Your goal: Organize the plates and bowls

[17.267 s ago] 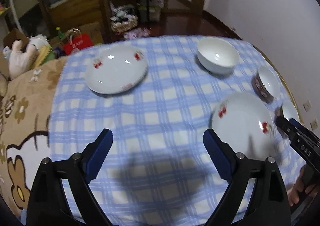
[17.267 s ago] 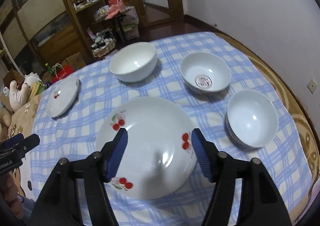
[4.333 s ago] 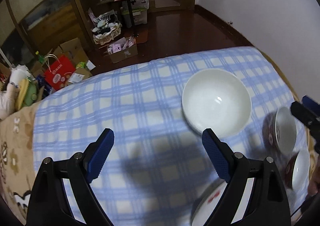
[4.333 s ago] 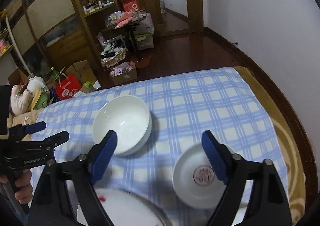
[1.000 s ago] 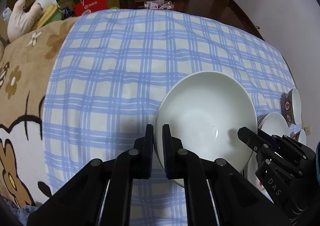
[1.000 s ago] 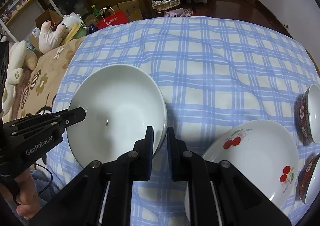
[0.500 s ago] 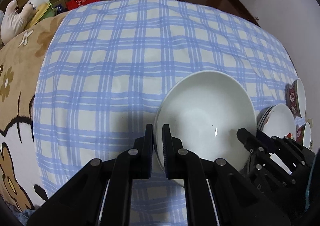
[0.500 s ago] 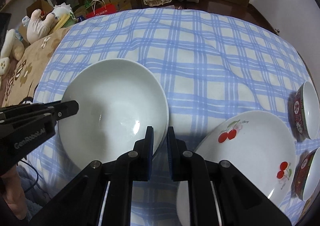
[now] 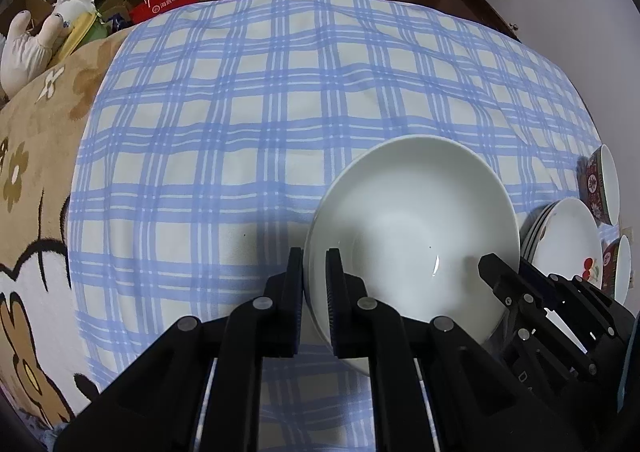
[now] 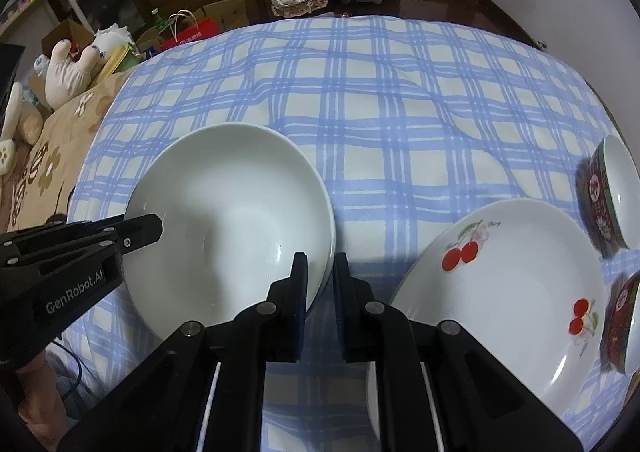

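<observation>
Both grippers are clamped on the big white bowl [image 9: 412, 228], left gripper [image 9: 314, 272] pinching its rim at nine o'clock, right gripper [image 10: 320, 276] at three, carrying it over the checked cloth [image 9: 280, 92]. The stacked cherry plates [image 10: 504, 284] sit to the right (likely landing spot); next needs a level, matched lowering.

The big bowl [image 10: 228, 228] is plain white. The cloth [image 9: 280, 100] is blue-and-white check. The plate [image 10: 508, 284] is white with red cherries; the small bowls [image 10: 604, 192] are dark red patterned outside, white inside. The blanket [image 9: 28, 180] is tan with flowers.
</observation>
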A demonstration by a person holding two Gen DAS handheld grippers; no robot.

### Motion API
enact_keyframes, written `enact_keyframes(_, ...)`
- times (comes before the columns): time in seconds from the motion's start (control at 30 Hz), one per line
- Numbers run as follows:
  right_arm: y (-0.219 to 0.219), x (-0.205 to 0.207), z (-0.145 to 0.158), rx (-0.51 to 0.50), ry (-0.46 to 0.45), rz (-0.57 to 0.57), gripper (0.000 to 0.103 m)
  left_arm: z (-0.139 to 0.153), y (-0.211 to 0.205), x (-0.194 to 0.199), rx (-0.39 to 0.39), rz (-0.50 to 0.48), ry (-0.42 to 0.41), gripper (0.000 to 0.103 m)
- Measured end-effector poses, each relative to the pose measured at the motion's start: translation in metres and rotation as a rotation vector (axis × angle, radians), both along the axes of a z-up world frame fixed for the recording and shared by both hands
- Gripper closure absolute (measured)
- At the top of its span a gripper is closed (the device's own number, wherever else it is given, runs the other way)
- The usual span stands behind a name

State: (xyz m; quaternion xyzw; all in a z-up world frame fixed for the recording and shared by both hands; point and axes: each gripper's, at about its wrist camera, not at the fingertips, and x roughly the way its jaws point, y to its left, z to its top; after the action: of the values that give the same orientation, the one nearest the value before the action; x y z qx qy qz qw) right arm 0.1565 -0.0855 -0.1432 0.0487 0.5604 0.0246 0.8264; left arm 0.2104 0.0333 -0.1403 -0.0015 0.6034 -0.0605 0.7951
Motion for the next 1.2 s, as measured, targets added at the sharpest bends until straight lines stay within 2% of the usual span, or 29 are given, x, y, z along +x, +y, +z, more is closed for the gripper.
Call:
enact_keyframes(0.73, -0.003, 0.002, 0.000, 0.025, 0.017, -0.024, 0.090, -0.005, -0.003, 0.003, 0.014, -0.017, 0.021, 0.094)
enact_keyframes(1.0, -0.006, 0.001, 0.000, 0.074, 0.012, -0.033, 0.089, -0.008, -0.004, 0.005, 0.010, -0.020, 0.025, 0.093)
enact_keyframes(1.1, -0.008, 0.000, 0.001, 0.084, 0.011, -0.032, 0.089, -0.007, -0.003, 0.005, 0.007, -0.024, 0.021, 0.091)
enact_keyframes(1.2, -0.011, -0.002, 0.006, 0.097, -0.008, -0.032, 0.089, -0.001, -0.004, 0.001, 0.030, -0.047, -0.016, 0.090)
